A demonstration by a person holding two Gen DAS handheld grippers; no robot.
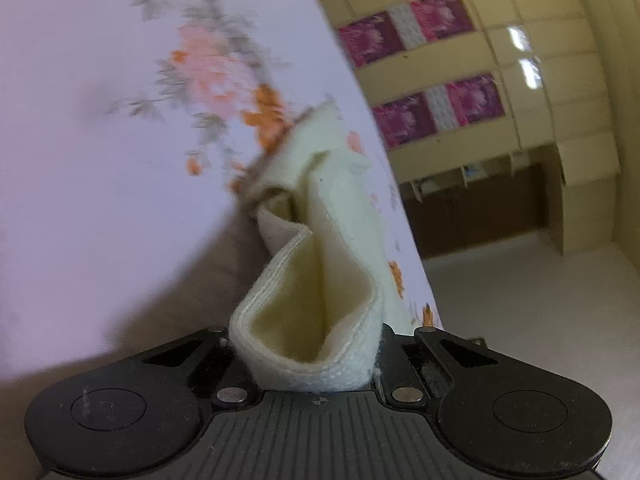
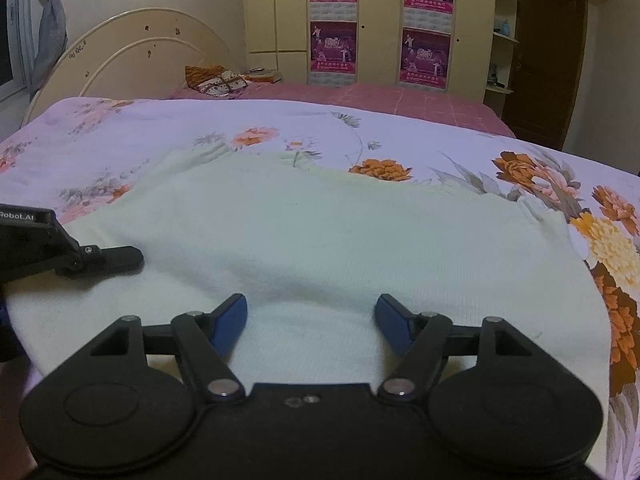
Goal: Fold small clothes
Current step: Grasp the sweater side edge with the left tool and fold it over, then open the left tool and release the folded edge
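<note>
The left claw (image 1: pixel 316 364) is seen closed tight on a bunched edge of the cream garment (image 1: pixel 320 264); the cloth is pinched btwn the fingers and loops up in a fold right in front of the cam. In the right wrist view the left claw (image 2: pixel 120 258) is seen from the side at the garment's left edge, its black fingertips resting on the cloth.

The right claw (image 2: pixel 311 316) is held wide open w/ nothing in it, blue pads (image 2: pixel 230 320) well apart, hovering low over the near edge of the garment (image 2: pixel 320 248). Whether the pads touch the cloth can't be told.

The garment is spread mostly flat on a floral bedsheet (image 2: pixel 280 136), lilac w/ pink and orange flowers. A shallow wrinkle is seen btwn the right claw's pads. The far edge is laid uneven across the flower print.

Further out, a pink bedspread (image 2: pixel 380 100) is seen behind the sheet, w/ a curved cream headboard (image 2: pixel 132 52) at left and a small folded bundle (image 2: pixel 218 80) near it. A cream wardrobe (image 2: pixel 380 20) w/ magenta posters (image 2: pixel 334 46) is seen at the back wall, a dark door (image 2: pixel 544 60) to the right.
</note>
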